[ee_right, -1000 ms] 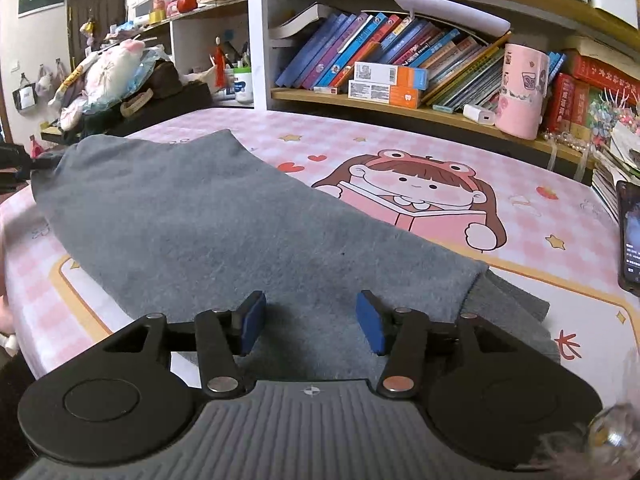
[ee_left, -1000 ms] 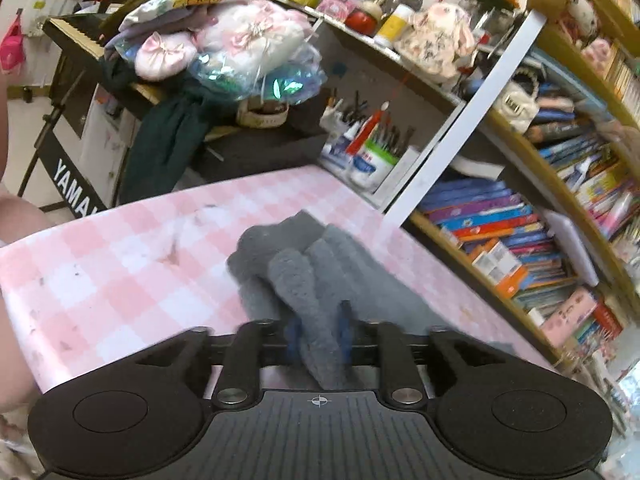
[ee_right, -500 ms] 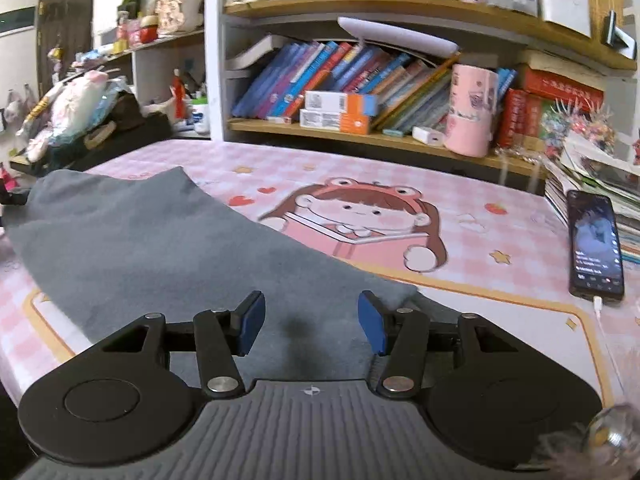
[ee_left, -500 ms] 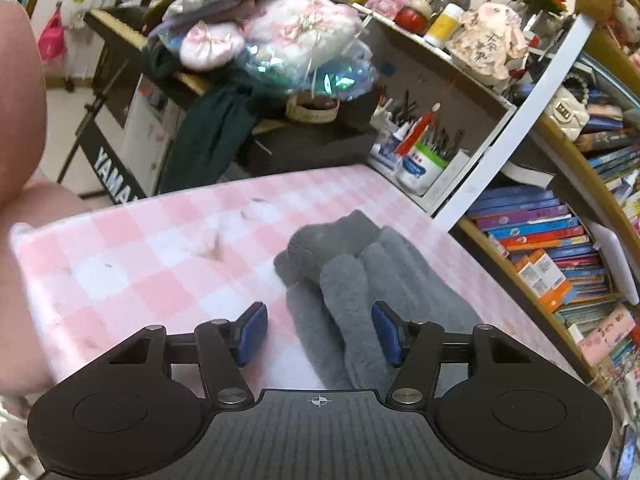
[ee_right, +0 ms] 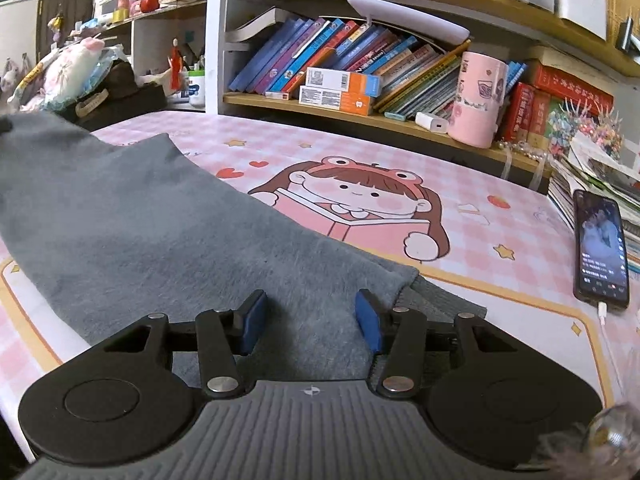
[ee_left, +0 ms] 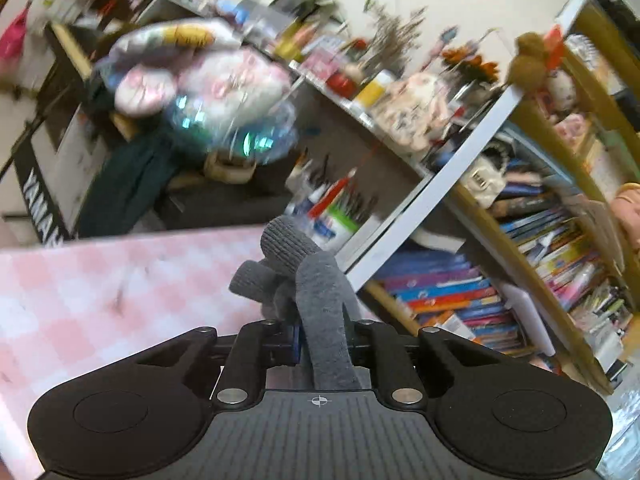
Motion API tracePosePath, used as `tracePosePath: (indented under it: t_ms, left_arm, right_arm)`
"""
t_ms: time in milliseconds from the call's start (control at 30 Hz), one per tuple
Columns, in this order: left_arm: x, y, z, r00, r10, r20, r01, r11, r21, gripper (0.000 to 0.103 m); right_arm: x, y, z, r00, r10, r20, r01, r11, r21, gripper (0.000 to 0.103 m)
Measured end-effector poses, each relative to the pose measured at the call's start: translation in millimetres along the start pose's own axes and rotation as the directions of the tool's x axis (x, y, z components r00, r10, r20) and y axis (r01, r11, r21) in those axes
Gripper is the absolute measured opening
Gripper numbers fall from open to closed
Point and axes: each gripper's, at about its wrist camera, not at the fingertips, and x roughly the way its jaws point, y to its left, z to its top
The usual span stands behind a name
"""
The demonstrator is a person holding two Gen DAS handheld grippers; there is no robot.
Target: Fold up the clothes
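Grey garment bunched between left tool fingers, beneath splayed right tool.

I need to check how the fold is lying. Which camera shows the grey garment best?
The right wrist view: the grey garment lies spread flat across the pink table, its whole near edge visible. The left wrist view shows only a bunched end pinched in the left gripper, lifted off the table and blurred behind.

A plain grey fleecy garment lies on a counter covered in pink-and-white check, printed with a cartoon girl in a green frog hat, red hearts and yellow stars. The black tongs carry 2 blue pads.
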Motion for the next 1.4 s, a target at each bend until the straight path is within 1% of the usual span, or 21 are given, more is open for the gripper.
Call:
tracePosePath:
  t_ms: [67,133,167,233,267,333,367,400,467,533,567,600,633,667,767,867,1100,1167,1300,1400]
  left_arm:
    - [4,11,-1,0.996,0.071,-0.054,-0.072,0.997,-0.014,0.013]
    - [11,22,-6,0.985,0.129,-0.111,-0.132,0.991,-0.023,0.014]
    - [13,26,-9,0.983,0.134,-0.122,-0.139,0.990,-0.031,0.014]
    - [14,32,-9,0.984,0.128,-0.125,-0.136,0.989,-0.055,0.017]
    - [15,33,-9,0.983,0.126,-0.131,-0.135,0.989,-0.060,0.021]
    - [20,32,-9,0.979,0.139,-0.148,-0.147,0.988,-0.046,0.025]
    - [21,32,-10,0.978,0.139,-0.153,-0.148,0.988,-0.048,0.030]
    - [23,33,-10,0.978,0.138,-0.159,-0.148,0.988,-0.053,0.032]
    - [26,35,-10,0.978,0.131,-0.161,-0.143,0.988,-0.062,0.035]
    - [27,35,-9,0.981,0.121,-0.152,-0.132,0.989,-0.069,0.034]
    - [28,35,-9,0.982,0.115,-0.147,-0.127,0.989,-0.073,0.031]
    - [28,35,-8,0.984,0.110,-0.142,-0.122,0.990,-0.077,0.030]
    - [29,35,-8,0.985,0.104,-0.138,-0.116,0.990,-0.080,0.026]
    - [30,35,-7,0.986,0.099,-0.133,-0.111,0.990,-0.084,0.020]
    - [31,36,-5,0.989,0.083,-0.119,-0.095,0.991,-0.095,0.016]
    - [33,36,-3,0.992,0.067,-0.104,-0.078,0.991,-0.106,0.016]
    - [33,46,-7,0.988,0.071,-0.136,-0.087,0.990,-0.114,0.017]
    - [33,49,-7,0.987,0.073,-0.145,-0.090,0.989,-0.117,0.022]
    - [33,47,-10,0.986,0.080,-0.146,-0.093,0.992,-0.084,0.024]
    - [34,42,-12,0.985,0.096,-0.145,-0.103,0.994,-0.039,0.024]
  right_arm:
    - [3,2,2,1.000,0.009,0.005,-0.009,1.000,-0.003,0.046]
    - [7,5,4,1.000,0.013,0.004,-0.013,1.000,-0.011,0.048]
    - [8,6,4,1.000,0.015,0.003,-0.015,1.000,-0.013,0.048]
    - [9,6,5,1.000,0.020,-0.001,-0.020,1.000,-0.016,0.048]
    - [10,6,6,1.000,0.022,-0.002,-0.022,1.000,-0.017,0.048]
    - [11,6,6,1.000,0.024,-0.004,-0.024,1.000,-0.017,0.048]
    - [11,6,7,1.000,0.024,-0.004,-0.024,1.000,-0.018,0.049]
    - [11,6,7,1.000,0.023,-0.004,-0.023,1.000,-0.019,0.049]
    - [11,7,7,1.000,0.022,-0.005,-0.022,1.000,-0.021,0.049]
    - [11,7,7,1.000,0.021,-0.006,-0.021,1.000,-0.022,0.049]
    - [11,7,7,1.000,0.021,-0.006,-0.021,1.000,-0.022,0.049]
    - [11,7,7,1.000,0.022,-0.006,-0.022,1.000,-0.021,0.049]
    - [12,7,7,1.000,0.023,-0.007,-0.023,1.000,-0.019,0.049]
    - [12,7,7,1.000,0.023,-0.007,-0.023,1.000,-0.018,0.049]
    - [17,6,11,1.000,0.023,-0.011,-0.023,0.999,-0.022,0.049]
    - [24,6,16,0.999,0.030,-0.014,-0.030,0.999,-0.025,0.048]
    - [35,8,21,1.000,0.013,-0.009,-0.013,0.999,-0.029,0.049]
    - [33,10,22,1.000,0.009,-0.010,-0.010,0.999,-0.037,0.049]
    - [24,14,32,1.000,0.015,0.028,-0.015,1.000,-0.026,0.050]
    - [21,30,44,0.996,0.062,0.068,-0.060,0.997,-0.041,0.050]
